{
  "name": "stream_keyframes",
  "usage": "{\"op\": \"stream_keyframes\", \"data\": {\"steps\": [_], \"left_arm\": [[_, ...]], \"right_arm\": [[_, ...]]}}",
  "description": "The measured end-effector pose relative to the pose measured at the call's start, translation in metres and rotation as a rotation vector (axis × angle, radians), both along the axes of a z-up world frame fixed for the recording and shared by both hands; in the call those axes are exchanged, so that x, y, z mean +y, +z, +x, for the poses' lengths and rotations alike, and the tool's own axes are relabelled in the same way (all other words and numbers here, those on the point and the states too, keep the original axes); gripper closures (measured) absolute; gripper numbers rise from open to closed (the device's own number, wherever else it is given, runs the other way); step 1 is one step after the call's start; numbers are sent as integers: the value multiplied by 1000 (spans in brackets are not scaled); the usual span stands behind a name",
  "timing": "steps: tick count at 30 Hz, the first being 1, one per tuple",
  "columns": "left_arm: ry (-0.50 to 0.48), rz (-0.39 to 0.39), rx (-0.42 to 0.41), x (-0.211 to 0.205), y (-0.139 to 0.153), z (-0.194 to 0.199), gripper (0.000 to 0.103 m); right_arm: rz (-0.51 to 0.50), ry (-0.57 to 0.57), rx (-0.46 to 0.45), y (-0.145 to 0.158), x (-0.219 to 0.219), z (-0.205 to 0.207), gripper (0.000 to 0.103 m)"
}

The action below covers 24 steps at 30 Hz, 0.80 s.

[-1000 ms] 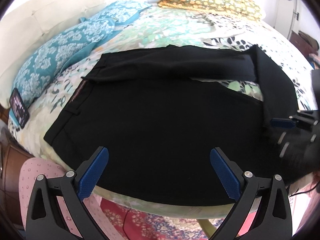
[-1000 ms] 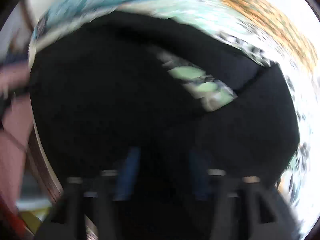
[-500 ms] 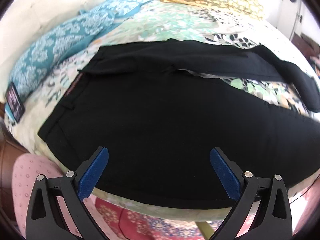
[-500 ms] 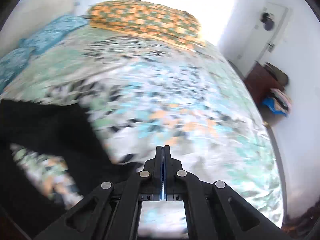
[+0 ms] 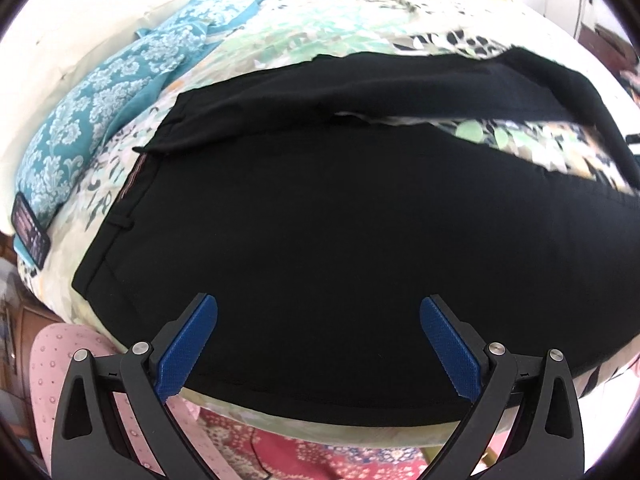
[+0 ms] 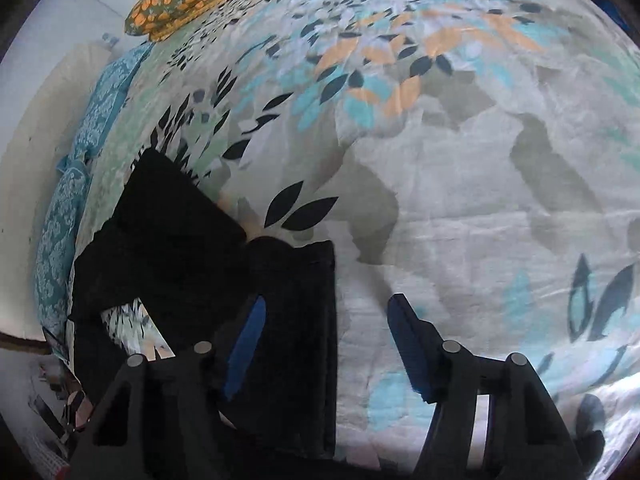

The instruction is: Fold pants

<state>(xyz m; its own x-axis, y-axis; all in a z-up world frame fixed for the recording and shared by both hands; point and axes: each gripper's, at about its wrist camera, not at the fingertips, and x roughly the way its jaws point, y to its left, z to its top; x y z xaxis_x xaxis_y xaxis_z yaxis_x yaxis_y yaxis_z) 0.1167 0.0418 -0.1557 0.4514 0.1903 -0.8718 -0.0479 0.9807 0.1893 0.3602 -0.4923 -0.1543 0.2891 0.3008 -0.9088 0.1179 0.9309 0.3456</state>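
Claw on the right (image 6: 324,344) now opening, nothing clamped, above the hem of the black pants (image 5: 320,240) spread on the bed (image 6: 440,160), clenched half a second ago; left claw (image 5: 318,344) gaping, empty, above the seat; leg laid out, fold unstarted.

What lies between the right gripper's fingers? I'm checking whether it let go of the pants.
In the right wrist view, the pants' hem edge and bare bedsheet lie there; the right gripper is opening, pressing nothing.
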Motion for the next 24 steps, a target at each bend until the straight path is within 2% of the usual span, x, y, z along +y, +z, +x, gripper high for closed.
{"op": "stream_keyframes", "data": {"steps": [2, 3, 4, 6, 8, 11, 13, 16, 18, 20, 24], "left_arm": [[-13, 24, -7, -3, 1, -2, 1], [-15, 30, -7, -4, 1, -2, 1], [-14, 35, -7, -4, 1, -2, 1], [-9, 35, -4, -4, 1, -2, 1], [-8, 34, 1, -4, 1, 0, 1], [-16, 29, 1, -8, 4, 2, 1], [-24, 23, 1, -12, 5, 5, 1], [-54, 34, 7, -23, 6, 8, 1], [-77, 51, 7, -27, 5, 8, 1], [-101, 83, 17, -32, 0, 7, 1], [-111, 104, 54, -33, -10, 12, 1]], "right_arm": [[-30, 55, -10, -2, 14, 8, 44], [-72, 81, 4, -1, 21, 14, 78], [-111, 106, 15, 4, 25, 20, 95], [-232, 169, -24, 26, 33, 32, 96], [-410, 182, -96, 58, 29, 48, 96], [-631, 106, -187, 98, 3, 79, 96], [-732, 51, -213, 109, -18, 98, 96], [-762, 0, -170, 95, -41, 123, 96], [-847, 38, -145, 76, -38, 135, 96], [-898, 69, -158, 66, -33, 145, 96], [-903, 42, -159, 48, -35, 160, 96]]}}
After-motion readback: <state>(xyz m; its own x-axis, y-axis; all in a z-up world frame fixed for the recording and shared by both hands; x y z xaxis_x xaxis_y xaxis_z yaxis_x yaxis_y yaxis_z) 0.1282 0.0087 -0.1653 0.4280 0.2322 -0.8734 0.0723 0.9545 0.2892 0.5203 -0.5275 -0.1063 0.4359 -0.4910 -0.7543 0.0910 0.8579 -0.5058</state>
